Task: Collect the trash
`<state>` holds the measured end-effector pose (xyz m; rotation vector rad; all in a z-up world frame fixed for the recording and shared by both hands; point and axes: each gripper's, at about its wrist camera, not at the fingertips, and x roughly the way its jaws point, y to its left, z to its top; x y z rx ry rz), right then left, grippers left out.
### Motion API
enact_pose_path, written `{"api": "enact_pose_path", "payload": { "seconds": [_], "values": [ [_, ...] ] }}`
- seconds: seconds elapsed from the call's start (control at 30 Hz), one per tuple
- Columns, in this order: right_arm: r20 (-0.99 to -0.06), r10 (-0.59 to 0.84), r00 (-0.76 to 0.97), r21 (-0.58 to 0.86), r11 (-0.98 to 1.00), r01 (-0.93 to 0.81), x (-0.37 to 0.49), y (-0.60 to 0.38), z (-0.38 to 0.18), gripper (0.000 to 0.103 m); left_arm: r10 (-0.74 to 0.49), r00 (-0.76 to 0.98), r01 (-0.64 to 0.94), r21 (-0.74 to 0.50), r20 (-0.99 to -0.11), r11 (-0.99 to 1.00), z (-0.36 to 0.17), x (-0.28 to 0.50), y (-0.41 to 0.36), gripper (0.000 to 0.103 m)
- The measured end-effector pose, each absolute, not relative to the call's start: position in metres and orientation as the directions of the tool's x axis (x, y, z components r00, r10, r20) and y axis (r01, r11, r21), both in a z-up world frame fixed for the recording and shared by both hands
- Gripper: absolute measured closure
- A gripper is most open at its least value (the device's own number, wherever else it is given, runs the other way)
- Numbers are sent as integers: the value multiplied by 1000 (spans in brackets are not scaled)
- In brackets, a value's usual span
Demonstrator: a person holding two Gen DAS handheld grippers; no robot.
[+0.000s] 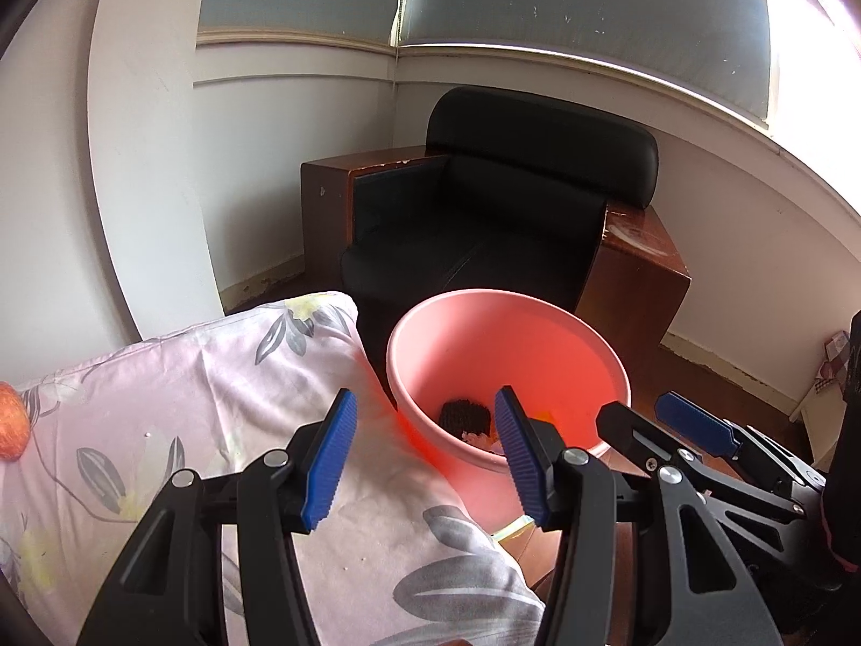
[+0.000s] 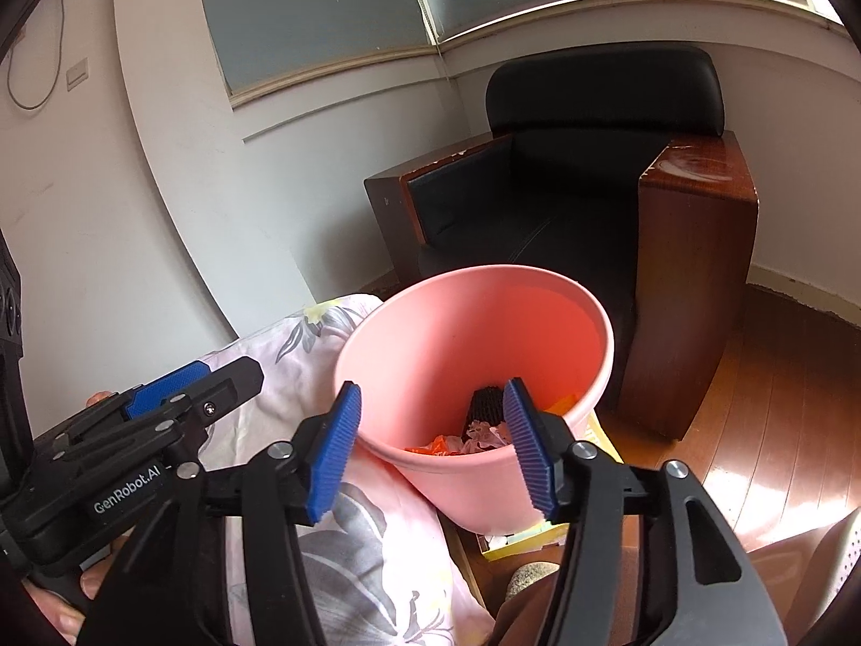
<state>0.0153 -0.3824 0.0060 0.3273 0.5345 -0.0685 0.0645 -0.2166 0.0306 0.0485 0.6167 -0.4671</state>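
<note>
**Both claws empty over the pink bin, bed edge at left**

Item 1, nearest: your right claw (image 2: 430,452). Its blue pads stand well apart with nothing between them; they frame the near rim of the bin, so the mouth lies straight ahead and below. The spread suits a drop into the bin rather than a carry.

Item 2: your left claw (image 1: 425,457). It is likewise wide open and holds nothing. It hangs just beside the right one, partly over the bed corner and partly over the bin's near lip. The two claws sit close together, so there is little side room between them.

Item 3: bed (image 1: 177,387), floral cover. Its corner touches or nearly touches the bin's left side; which of the two I cannot tell. An orange object (image 1: 11,420) lies at the far left edge of the cover and is possibly trash; its kind is unclear.

Item 4: pink bin (image 2: 543,290), upright and open-topped. Collected trash (image 2: 473,430) lies at the bottom: a dark ridged piece, orange scraps and pale crumpled material. The bin is far from full.

Item 5: a yellowish box (image 2: 511,541) on the floor just below the bin is partly hidden.

Item 6, farthest: black armchair (image 2: 581,188) with wooden sides, close behind the bin, blocks any move past it. Bare wooden floor (image 2: 780,404) to the right is the open room for retreat.
</note>
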Motion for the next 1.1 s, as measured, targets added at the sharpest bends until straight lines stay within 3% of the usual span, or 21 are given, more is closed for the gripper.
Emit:
{"api": "enact_pose_path", "payload": {
  "seconds": [1.1],
  "values": [
    [-482,-36,875,176,975,137,-16,-335,16,41,-393,748,380,-141,-535,914,33,29,-159,51]
  ]
}}
